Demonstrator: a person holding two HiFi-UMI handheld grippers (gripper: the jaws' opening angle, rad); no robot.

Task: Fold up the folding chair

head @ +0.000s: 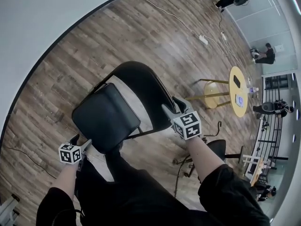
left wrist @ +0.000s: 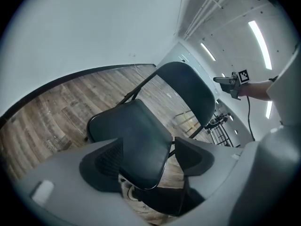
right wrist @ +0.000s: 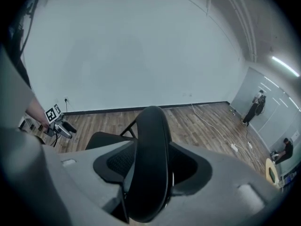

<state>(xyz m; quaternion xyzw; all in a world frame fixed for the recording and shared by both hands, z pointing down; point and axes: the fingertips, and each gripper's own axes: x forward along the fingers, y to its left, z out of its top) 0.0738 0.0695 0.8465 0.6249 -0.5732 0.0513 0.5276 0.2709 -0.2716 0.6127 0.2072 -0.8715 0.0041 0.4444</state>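
folding chair (head: 117, 102) unfolded on the wood floor (head: 70, 51), seat (head: 104, 120) level, backrest (head: 146, 86) up. at the chair's backrest, right gripper (head: 172, 105): jaws spread, straddling the backrest's edge, apparently not clamped on it. at the chair's front seat corner, left gripper (head: 81, 144): jaws wide, seat edge between them, nothing held. likely risks: lifting the seat without a firm bite, so it slips and drops back; pushing the backrest loosely, so the chair tips or slides. only in the head view: yellow round table (head: 238, 91) beyond the chair. only in the right gripper view: backrest edge-on between the pads.
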